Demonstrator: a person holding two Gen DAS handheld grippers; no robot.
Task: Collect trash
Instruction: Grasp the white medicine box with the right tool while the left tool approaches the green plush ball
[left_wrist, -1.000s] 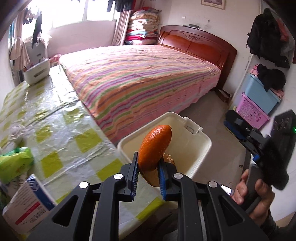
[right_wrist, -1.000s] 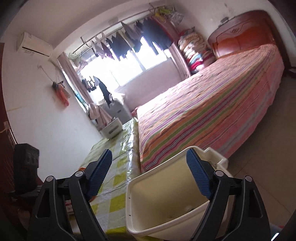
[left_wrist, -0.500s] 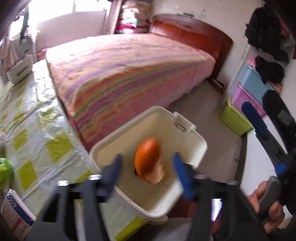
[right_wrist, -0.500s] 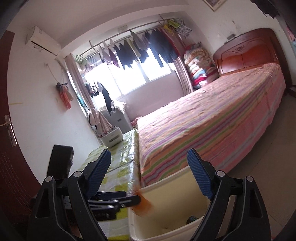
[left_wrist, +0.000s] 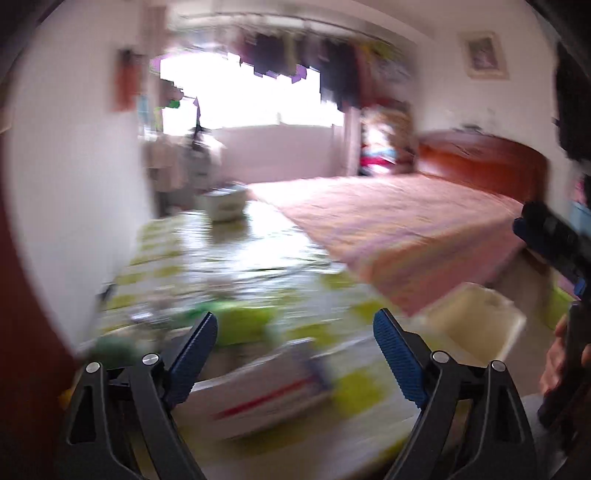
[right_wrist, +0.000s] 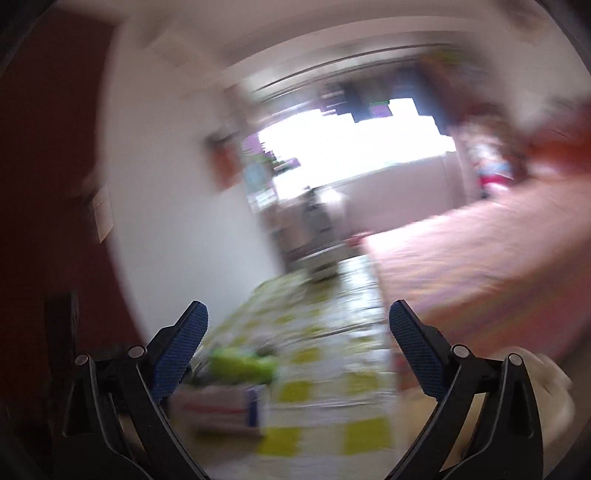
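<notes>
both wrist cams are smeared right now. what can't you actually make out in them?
- Left wrist view: motion blur; print on the white box unreadable, green item unidentifiable.
- Left wrist view: cream bin interior smeared; contents cannot be told.
- Right wrist view: bin mostly behind a gripper finger and smeared.
- Right wrist view: green item and box too smeared to identify.

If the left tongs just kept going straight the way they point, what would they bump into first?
Probably the white cardboard box with red and blue print lying on the table's green-and-white checked cloth. It sits right between and just beyond the open left tongs. The picture is badly blurred, so depth is uncertain.
</notes>
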